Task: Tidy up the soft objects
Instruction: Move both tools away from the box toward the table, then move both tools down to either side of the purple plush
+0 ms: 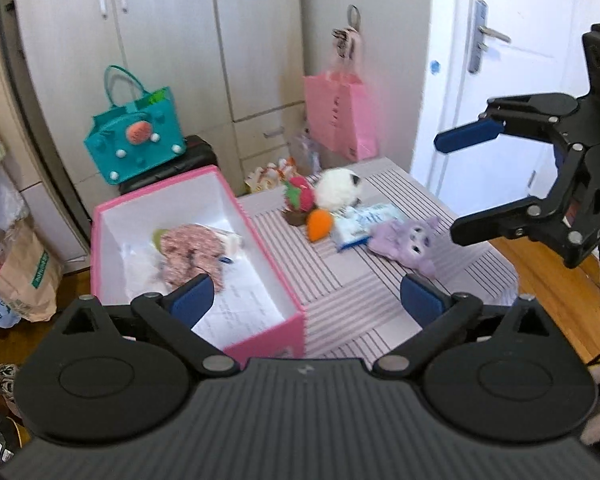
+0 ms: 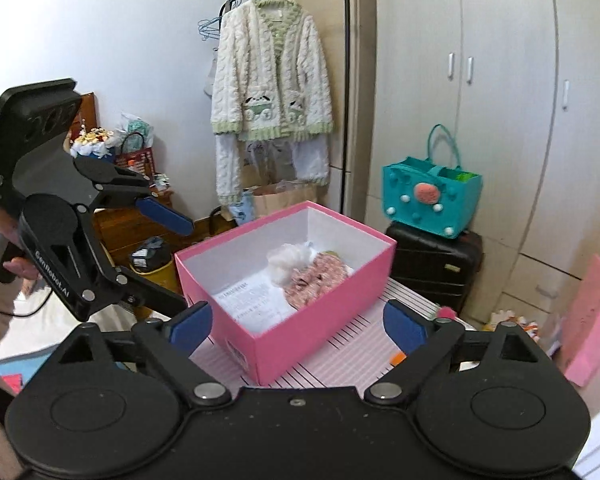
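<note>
An open pink box point(image 1: 268, 344) point(image 2: 300, 340) stands on the striped table point(image 1: 340, 284). Inside it lie a pink speckled soft item point(image 1: 192, 248) point(image 2: 316, 276), a white fluffy piece point(image 2: 292, 258) and paper. To the box's right sit a white plush point(image 1: 338, 188), a red and green plush point(image 1: 300, 194), an orange carrot toy point(image 1: 319, 224), a blue-white packet point(image 1: 360, 220) and a purple plush point(image 1: 408, 240). My left gripper point(image 1: 306, 300) point(image 2: 184, 264) hovers open over the box's near corner, with nothing in it. My right gripper point(image 2: 298, 328) point(image 1: 448, 188) is open and holds nothing, in the air right of the toys.
A teal bag point(image 1: 136, 140) point(image 2: 432, 196) rests on a black suitcase point(image 2: 436, 264) behind the box. A pink paper bag point(image 1: 340, 116) hangs on the wardrobe. A cardigan point(image 2: 268, 92) hangs on a rack. A white door point(image 1: 500, 80) is at right, and a brown paper bag point(image 1: 24, 272) stands on the floor at left.
</note>
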{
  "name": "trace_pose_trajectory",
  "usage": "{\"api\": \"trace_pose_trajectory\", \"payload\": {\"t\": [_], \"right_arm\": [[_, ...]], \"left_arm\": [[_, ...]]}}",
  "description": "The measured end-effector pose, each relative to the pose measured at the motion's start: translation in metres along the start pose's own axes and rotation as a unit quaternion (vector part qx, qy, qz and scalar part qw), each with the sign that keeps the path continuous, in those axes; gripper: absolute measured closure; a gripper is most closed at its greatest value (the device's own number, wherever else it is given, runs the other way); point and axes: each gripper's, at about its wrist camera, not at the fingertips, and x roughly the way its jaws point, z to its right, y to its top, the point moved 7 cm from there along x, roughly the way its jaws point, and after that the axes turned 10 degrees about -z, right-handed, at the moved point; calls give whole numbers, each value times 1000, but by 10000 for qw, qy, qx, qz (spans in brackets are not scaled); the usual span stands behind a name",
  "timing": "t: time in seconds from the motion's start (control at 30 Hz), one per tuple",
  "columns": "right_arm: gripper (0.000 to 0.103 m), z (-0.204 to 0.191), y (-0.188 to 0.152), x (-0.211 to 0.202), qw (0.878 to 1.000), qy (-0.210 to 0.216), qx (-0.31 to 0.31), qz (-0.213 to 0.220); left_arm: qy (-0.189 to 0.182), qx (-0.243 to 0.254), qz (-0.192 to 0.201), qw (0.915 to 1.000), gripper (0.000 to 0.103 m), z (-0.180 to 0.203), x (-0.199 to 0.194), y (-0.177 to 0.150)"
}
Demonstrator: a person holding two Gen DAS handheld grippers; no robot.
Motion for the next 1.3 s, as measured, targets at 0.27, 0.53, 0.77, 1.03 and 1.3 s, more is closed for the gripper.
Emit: {"api": "trace_pose_trajectory", "payload": {"t": [0.27, 0.53, 0.77, 1.03, 1.3], "right_arm": [[6, 13, -54, -17, 9992, -355, 134, -106], [6, 30, -101, -17, 9969, -774, 21, -118], [6, 55, -132, 6, 9931, -1048, 13, -535], [6, 74, -148, 35, 9940, -988, -191, -420], [6, 97, -156, 70, 9924, -1015, -436, -545]], "left_arm": [[-281, 220, -517, 9980, 2, 49, 29, -1], [-593, 368, -805, 9943, 2, 76, 63, 9], [-773, 551, -665, 9933, 4, 93, 91, 17], [-830, 425, -287, 9952, 5, 99, 127, 20], [-1239, -170, -100, 9921, 5, 104, 179, 19]]}}
